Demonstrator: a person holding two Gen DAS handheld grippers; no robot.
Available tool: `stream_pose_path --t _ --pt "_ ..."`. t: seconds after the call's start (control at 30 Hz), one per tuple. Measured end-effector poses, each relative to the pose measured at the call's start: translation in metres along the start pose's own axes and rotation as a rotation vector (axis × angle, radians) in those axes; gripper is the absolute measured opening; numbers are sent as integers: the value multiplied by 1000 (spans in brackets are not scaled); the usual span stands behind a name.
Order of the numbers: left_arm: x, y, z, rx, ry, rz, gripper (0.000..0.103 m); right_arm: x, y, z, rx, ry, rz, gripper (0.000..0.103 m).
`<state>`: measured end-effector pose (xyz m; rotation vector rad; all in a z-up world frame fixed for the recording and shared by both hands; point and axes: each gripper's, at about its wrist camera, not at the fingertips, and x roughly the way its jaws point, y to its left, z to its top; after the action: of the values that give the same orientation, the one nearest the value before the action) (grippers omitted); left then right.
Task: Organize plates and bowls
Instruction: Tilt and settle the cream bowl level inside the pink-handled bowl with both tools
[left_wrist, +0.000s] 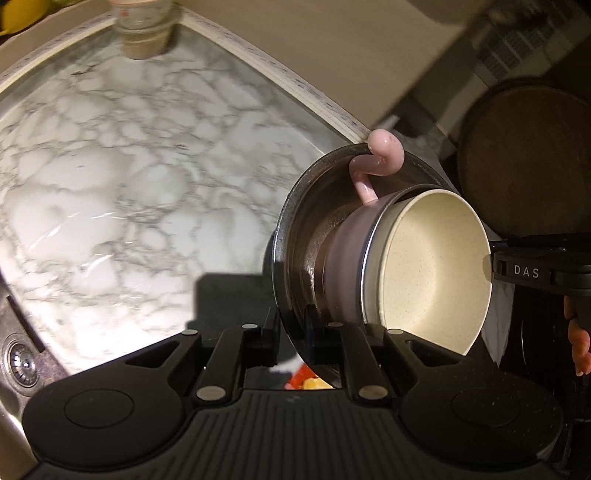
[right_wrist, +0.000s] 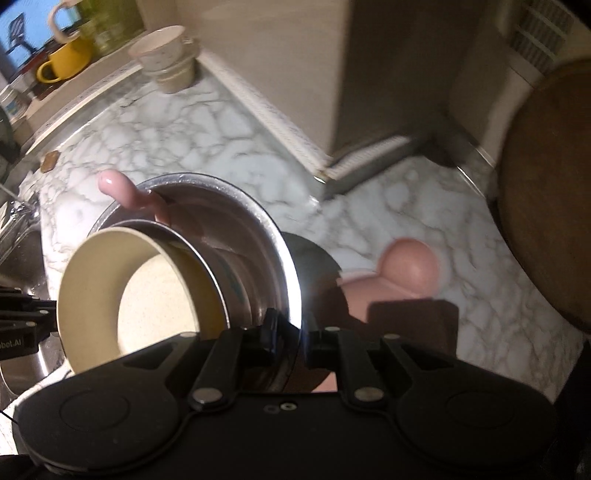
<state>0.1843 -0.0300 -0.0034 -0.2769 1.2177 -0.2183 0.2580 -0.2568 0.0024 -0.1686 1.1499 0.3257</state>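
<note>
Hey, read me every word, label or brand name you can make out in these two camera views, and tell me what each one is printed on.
"DAS": white letters on the black body of the right tongs, seen from the left wrist view.
"obot.AI": white letters, cut off at the frame edge, on the black body of the left tongs, seen from the right wrist view.
The small white container at the far left has a blue label, too blurred to read.

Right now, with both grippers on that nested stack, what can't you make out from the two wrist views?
- Steel bowl: underside and lower rim, hidden by the left gripper body, left wrist view.
- Pink cup: its inside, covered by the cream bowl nested in it.
- Pink object on the marble counter: partly hidden by the right gripper, too blurred to name.
- Whether the stack rests on anything: hidden in both views.
</note>
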Motion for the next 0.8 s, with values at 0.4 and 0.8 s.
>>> stream_pose_path --t 0.4,0.8 --pt "35 -71 3 104 42 -20 12 -4 -70 -41 103 4 -35 13" --pt "65 -105 4 143 46 14 12 12 -108 -54 154 11 -15 13"
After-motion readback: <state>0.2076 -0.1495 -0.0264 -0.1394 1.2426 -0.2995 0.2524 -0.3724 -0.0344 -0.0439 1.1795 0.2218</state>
